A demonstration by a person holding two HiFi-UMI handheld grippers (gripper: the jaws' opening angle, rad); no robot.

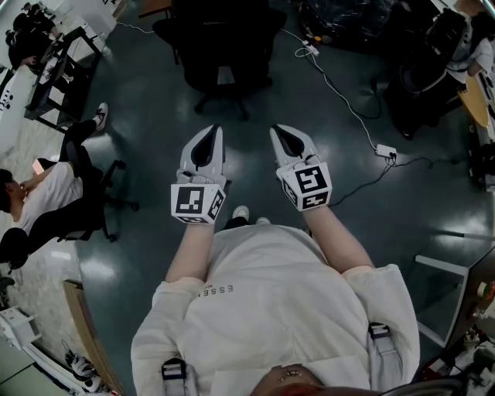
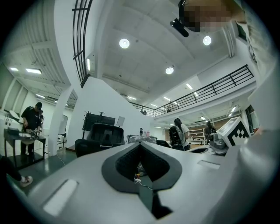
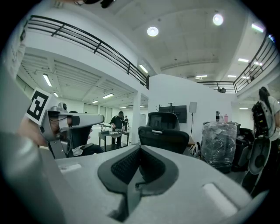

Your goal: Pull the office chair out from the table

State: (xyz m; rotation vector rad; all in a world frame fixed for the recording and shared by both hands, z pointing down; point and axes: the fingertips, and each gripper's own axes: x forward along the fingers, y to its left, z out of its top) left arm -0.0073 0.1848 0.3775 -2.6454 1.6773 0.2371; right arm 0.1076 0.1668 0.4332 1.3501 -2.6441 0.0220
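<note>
The dark floor (image 1: 147,131) is open between you and the chair (image 1: 224,46), which stands a little ahead of you at the top of the head view, near what looks like the table's edge (image 1: 155,11). How far under that edge the seat reaches isn't clear, so this fits a chair waiting to be drawn back as well as one already rolled clear.

If the chair rolls toward you, its castors could snag the cable (image 1: 340,100) that runs along the floor from beside its base to the power strip (image 1: 385,151). A pull taken off-centre would likely spin the seat instead of rolling it.

Your left gripper (image 1: 210,133) and right gripper (image 1: 282,135) sit side by side before your chest. Both have their jaws pressed together on nothing, so neither could clasp the backrest as it is.

The chair's back faces you and its seat points away. Its long axis is upright, from headrest to star base.
</note>
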